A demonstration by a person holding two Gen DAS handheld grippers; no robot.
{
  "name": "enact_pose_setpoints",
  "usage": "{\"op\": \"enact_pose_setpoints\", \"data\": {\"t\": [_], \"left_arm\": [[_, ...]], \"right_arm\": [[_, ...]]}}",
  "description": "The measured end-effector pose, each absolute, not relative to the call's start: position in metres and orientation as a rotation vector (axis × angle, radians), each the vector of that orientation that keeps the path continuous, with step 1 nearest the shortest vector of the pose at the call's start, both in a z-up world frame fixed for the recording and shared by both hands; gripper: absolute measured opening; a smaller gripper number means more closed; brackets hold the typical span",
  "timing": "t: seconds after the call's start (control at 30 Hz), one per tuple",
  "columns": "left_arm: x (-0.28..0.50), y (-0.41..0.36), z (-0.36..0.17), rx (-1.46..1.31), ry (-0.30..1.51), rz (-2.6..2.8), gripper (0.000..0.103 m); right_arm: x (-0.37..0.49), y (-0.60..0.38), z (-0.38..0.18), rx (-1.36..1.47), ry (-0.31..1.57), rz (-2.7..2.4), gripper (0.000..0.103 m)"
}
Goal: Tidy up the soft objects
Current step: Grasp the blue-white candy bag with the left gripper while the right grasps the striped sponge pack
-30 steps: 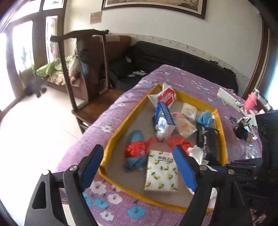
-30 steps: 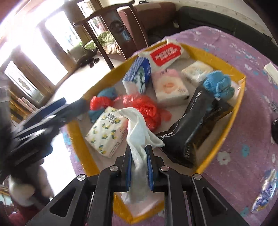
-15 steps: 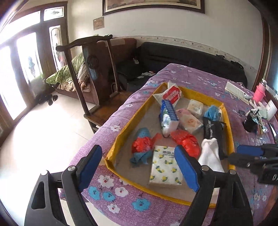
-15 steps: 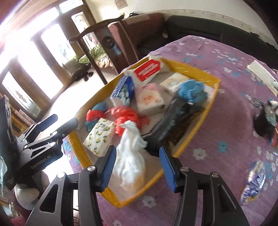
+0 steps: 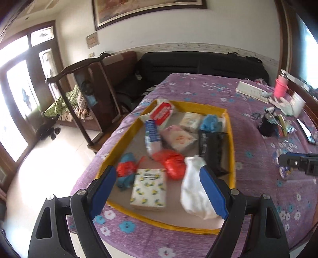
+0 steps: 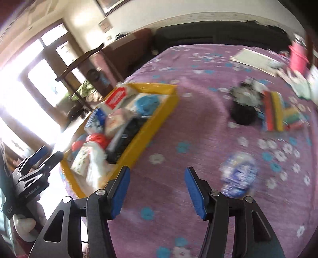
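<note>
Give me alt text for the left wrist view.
The open left gripper hovers over a yellow tray on a purple floral tablecloth, filled with tissue packs, a white cloth and red bags.

Setting: home living room. Evidence: framed picture [image 5: 149, 12] on white wall; black sofa [image 5: 202, 65] along that wall; dark carved wooden chair [image 5: 83, 83] beside it with folded bedding [image 5: 67, 103]; glazed wooden doors [image 5: 19, 95] at left, shoes [image 5: 49, 131] on pale tiled floor [image 5: 49, 172]. Bench under purple floral cloth [image 5: 258, 158] carries a yellow-rimmed tray [image 5: 230, 139] of tissue packs, a pink tumbler [image 5: 281, 87], household clutter
</note>
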State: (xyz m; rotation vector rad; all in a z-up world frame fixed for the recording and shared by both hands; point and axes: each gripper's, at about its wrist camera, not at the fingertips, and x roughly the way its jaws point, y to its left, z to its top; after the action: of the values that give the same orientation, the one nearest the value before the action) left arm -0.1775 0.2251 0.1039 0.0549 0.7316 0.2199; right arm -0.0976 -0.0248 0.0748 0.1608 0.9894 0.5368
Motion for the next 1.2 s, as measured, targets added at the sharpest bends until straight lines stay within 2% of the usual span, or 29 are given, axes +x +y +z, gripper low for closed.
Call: {"op": "enact_pose_setpoints", "data": {"t": [0.27, 0.5, 0.83, 1.07, 1.2], "left_arm": [[-0.167, 0.173, 0.108, 0.128, 0.740, 0.129, 0.086], [-0.153, 0.131, 0.107, 0.043, 0.792, -0.103, 0.086], [-0.106, 0.048, 0.054, -0.005, 0.979, -0.285, 0.086], [-0.072, 0.004, 0.027, 0.042, 0.997, -0.304, 0.086], [-0.057, -0.012, 0.010, 0.056, 1.017, -0.315, 0.085]], "right_arm": [[-0.090, -0.111, 0.058, 0.272, 0.979, 0.413, 0.062], [-0.080, -0.175, 0.050, 0.319, 0.943, 0.256, 0.063], [-0.071, -0.245, 0.034, 0.368, 0.815, 0.077, 0.067], [-0.076, -0.273, 0.024, 0.494, 0.796, 0.039, 0.073], [-0.075, -0.272, 0.019, 0.516, 0.827, 0.067, 0.073]]}}
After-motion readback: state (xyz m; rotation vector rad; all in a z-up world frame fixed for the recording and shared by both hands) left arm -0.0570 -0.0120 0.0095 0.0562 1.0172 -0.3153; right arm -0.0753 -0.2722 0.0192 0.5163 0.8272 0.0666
